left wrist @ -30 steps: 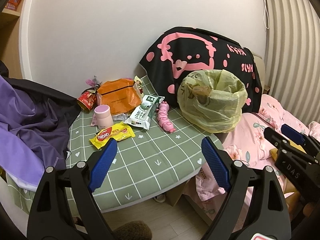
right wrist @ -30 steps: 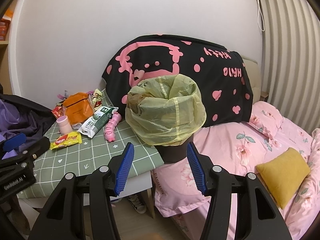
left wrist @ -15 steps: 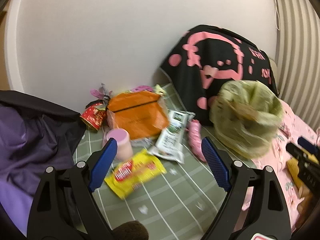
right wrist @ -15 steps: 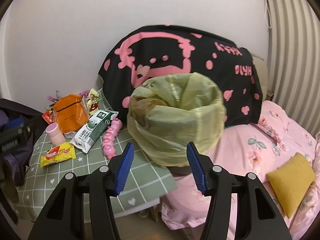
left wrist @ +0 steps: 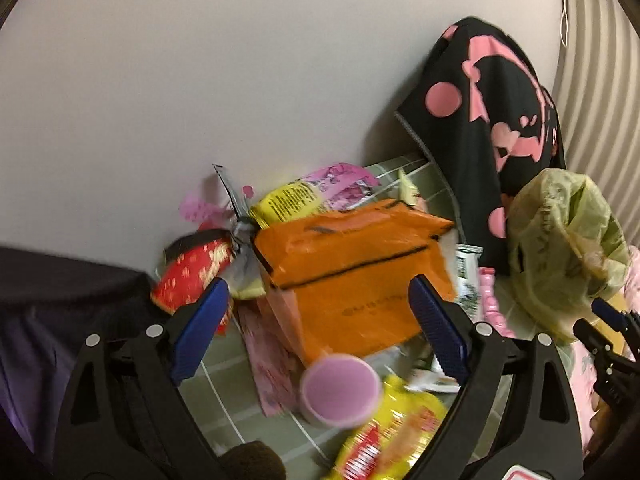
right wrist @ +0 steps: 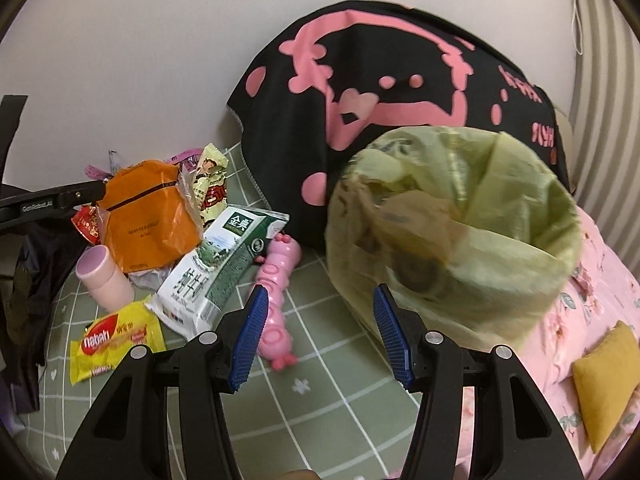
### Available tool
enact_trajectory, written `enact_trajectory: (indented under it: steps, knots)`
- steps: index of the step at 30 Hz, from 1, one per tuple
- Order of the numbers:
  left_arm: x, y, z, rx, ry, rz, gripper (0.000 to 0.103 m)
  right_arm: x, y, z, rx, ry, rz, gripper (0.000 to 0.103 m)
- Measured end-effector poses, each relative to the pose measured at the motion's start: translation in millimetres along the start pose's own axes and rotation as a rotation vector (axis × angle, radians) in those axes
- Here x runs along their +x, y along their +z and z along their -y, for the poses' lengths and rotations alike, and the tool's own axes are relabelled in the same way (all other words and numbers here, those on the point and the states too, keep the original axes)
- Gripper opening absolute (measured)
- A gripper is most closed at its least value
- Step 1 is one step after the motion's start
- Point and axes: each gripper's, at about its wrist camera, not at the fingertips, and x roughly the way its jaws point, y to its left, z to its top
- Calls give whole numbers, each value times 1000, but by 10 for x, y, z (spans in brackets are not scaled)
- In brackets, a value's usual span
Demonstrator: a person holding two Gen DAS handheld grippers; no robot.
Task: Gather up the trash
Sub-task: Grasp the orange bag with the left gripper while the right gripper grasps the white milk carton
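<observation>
Trash lies on a green checked table (right wrist: 340, 384): an orange bag (left wrist: 352, 272) (right wrist: 148, 224), a red wrapper (left wrist: 192, 276), a yellow Nabati wrapper (left wrist: 384, 440) (right wrist: 116, 340), a milk carton (right wrist: 216, 268) and a pink cup (left wrist: 340, 390) (right wrist: 104, 276). My left gripper (left wrist: 320, 328) is open, close above the orange bag and the cup. My right gripper (right wrist: 320, 340) is open and empty above the table, between a pink toy (right wrist: 276, 300) and the bin lined with a yellow-green bag (right wrist: 452, 240) (left wrist: 560, 248).
A black and pink blanket (right wrist: 380, 92) hangs behind the bin. A pink bed (right wrist: 580, 360) with a yellow cushion (right wrist: 608, 380) lies to the right. Dark and purple clothes (left wrist: 60, 320) lie at the table's left. The wall stands right behind the trash.
My left gripper has moved forward and left, from the table's front edge to close over the orange bag. My right gripper has moved forward over the table, nearer the bin.
</observation>
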Motion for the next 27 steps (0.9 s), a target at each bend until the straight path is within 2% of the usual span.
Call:
enact_trajectory:
  steps: [5,10,12,13,16,17,20,27]
  knots:
    - [238,128,-496,-176,-38,-3,73,97,92,-82,-12,-30,-24,52]
    - [425,258,-767,-236,-6,-7,63,77,106,-98,-16,-60,-40,52]
    - [491,293,-796,-239,7,-22,53,101,98,-109,-16,-58,-57,52]
    - [507,302,-804,-242,11,-29,43,118,102,-120,-13,-50,-66,52]
    - [496,326,-811,-246,-14,-56,19,158,128,-173,-21,-22,-71,52]
    - [465,323,-791,-247,-27,-56,15,174,131,-199,-30,-12,-71,52]
    - [314,302,-703,-238,-72,-40,7,264,134,-279,-70,21,-73,52]
    - [-100,215,-530,-230,-95,-17,3,510,225,-385,-58,132,-96,52]
